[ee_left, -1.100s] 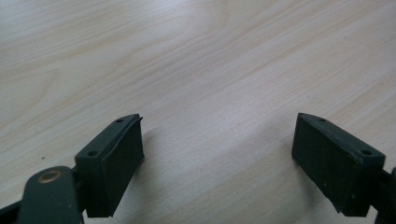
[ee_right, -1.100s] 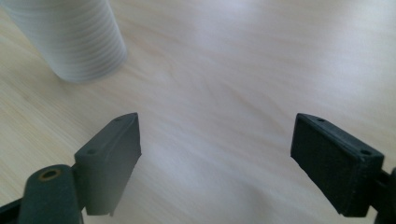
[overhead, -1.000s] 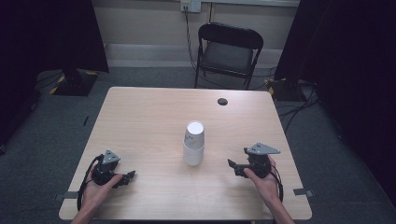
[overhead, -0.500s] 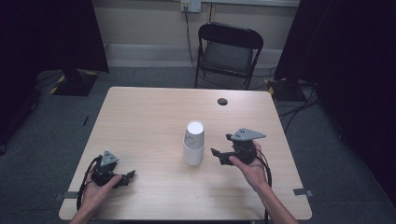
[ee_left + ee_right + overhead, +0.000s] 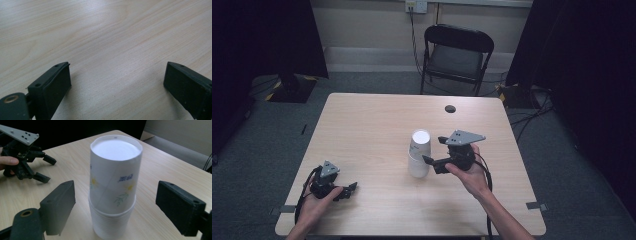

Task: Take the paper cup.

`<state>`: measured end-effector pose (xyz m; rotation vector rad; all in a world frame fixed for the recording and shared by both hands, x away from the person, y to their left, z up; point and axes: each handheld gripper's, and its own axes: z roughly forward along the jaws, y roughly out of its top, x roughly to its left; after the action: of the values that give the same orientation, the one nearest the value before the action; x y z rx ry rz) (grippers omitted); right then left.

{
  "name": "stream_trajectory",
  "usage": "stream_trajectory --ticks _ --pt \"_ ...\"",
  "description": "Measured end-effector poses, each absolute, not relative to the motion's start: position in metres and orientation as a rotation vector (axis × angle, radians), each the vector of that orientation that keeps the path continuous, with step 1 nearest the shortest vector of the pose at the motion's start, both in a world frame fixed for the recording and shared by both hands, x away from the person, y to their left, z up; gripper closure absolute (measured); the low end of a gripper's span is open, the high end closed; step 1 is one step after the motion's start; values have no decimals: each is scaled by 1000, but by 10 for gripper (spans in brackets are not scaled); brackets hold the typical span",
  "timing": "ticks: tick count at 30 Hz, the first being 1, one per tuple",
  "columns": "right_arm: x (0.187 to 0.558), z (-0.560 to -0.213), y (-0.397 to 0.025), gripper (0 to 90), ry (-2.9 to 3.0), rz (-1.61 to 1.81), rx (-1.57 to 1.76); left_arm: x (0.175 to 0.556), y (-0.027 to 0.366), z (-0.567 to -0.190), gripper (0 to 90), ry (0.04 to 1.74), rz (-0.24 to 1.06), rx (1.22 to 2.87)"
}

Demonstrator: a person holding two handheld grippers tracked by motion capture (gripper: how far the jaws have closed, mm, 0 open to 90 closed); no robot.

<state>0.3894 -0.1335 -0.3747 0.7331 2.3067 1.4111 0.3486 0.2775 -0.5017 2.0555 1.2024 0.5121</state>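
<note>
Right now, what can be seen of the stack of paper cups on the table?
The stack of paper cups stands upside down, bases up, near the middle of the light wooden table. The cups look like white paper; the top one carries small yellow, blue and green floral prints, and the rims of those nested beneath form a ribbed band at the bottom. It stands upright on the tabletop. The right gripper has its fingers open on either side of it, not touching.

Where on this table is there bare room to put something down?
Nearly everywhere. The wooden table is bare across its far half, save a small dark disc near the far edge, and between the left gripper and the stack of paper cups. It is crowded only mid-table, where the right gripper, jaws open, closes in on the stack.
</note>
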Motion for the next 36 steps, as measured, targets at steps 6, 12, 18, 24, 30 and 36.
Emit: stream_trajectory --ticks 6,12,18,24,30,36 --pt "383 -373 -131 146 2269 1432 727 349 277 -502 67 1202 511 2054" --pt "382 -376 -126 145 2261 1450 731 349 278 -502 65 1201 513 2061" --pt "390 -379 -113 141 2266 1456 719 349 278 -502 64 1201 512 2062" --pt "404 -383 -106 142 2283 1458 740 350 278 -502 62 1198 512 2065" --pt "418 -393 -102 182 2293 1471 775 350 278 -502 55 1195 508 2066" --pt "421 -397 -101 217 2302 1471 777 350 278 -502 55 1195 508 2066"
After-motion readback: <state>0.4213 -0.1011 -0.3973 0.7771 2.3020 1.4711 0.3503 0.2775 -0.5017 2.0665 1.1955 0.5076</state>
